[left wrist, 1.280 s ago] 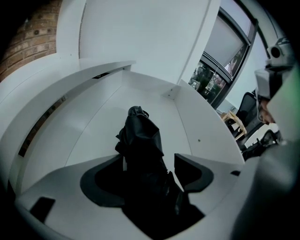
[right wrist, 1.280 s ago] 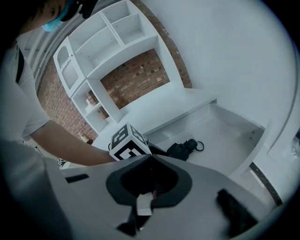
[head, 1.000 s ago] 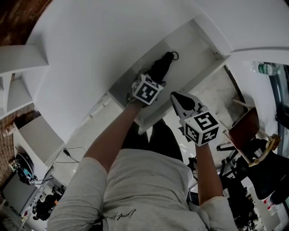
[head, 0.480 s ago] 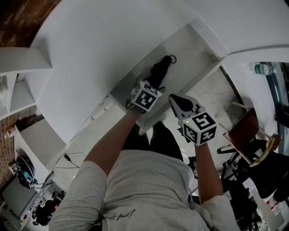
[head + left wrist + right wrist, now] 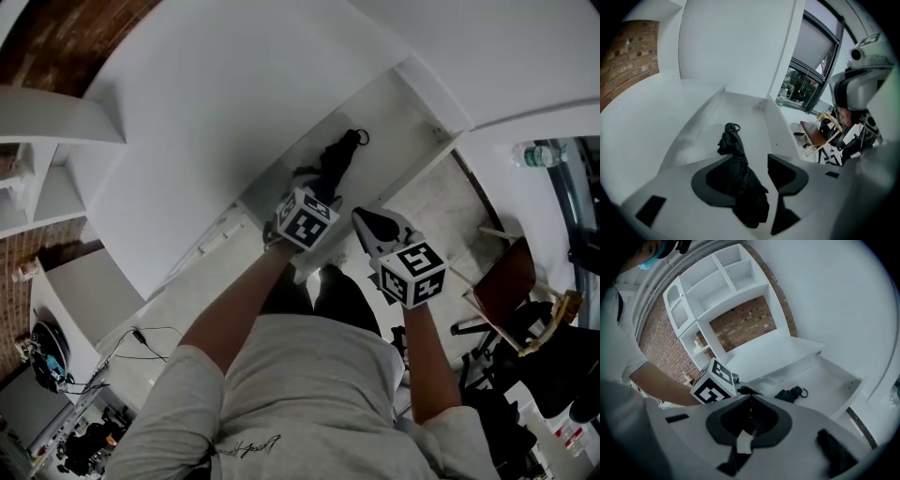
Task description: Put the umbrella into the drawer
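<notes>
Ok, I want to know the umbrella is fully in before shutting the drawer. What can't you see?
Left gripper view: the umbrella's near end, black against the left tool's open jaws, which have just been closing with it showing between them.
Head view: that end sits behind the tool's cube.
Right gripper view: umbrella small, its near end behind the left tool.

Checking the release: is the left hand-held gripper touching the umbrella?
Cannot tell. Left gripper view: the umbrella sits between the left hand-held gripper's jaws, which have just been closing; it overlaps the black left jaw, hiding any gap.
</notes>
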`<state>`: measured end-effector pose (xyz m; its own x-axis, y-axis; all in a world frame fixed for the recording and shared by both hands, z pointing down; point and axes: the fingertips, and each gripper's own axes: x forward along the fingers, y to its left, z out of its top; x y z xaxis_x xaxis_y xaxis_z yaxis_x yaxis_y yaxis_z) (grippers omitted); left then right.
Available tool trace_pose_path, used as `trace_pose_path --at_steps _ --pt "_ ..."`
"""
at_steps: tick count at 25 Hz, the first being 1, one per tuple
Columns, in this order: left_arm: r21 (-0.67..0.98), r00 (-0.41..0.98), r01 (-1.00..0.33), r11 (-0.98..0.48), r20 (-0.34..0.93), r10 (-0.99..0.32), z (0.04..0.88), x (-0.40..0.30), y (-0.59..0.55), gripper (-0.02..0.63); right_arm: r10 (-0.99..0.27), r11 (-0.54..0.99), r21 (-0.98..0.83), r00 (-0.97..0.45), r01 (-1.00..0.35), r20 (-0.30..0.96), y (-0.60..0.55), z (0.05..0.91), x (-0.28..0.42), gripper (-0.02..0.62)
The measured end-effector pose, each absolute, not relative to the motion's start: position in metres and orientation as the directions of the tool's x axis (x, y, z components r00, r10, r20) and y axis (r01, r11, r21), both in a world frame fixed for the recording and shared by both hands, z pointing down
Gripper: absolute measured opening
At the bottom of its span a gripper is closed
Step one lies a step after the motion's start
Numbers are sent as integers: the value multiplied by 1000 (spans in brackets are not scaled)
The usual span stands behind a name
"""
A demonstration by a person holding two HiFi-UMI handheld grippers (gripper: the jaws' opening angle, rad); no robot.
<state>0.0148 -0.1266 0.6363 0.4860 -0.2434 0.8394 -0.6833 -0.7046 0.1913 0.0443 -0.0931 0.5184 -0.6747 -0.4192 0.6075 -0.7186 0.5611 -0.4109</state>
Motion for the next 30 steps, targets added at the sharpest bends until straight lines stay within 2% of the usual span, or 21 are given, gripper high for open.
trace_pose_path --at_steps 2,7,12,30 --pt "180 485 -686 -705 835 -259 627 11 -124 219 -423 568 -404 -675 -717 604 -92 513 42 28" --pt "159 494 -707 -689 809 -320 595 10 -116 102 -435 576 -390 -673 -718 598 -87 501 43 28" --pt "151 517 -713 -685 773 -367 561 9 -108 43 -444 568 -392 -670 -724 595 -77 491 46 28" --pt "134 588 -701 -700 664 -462 464 -8 -74 25 -480 576 -384 -678 -722 556 -58 440 56 28"
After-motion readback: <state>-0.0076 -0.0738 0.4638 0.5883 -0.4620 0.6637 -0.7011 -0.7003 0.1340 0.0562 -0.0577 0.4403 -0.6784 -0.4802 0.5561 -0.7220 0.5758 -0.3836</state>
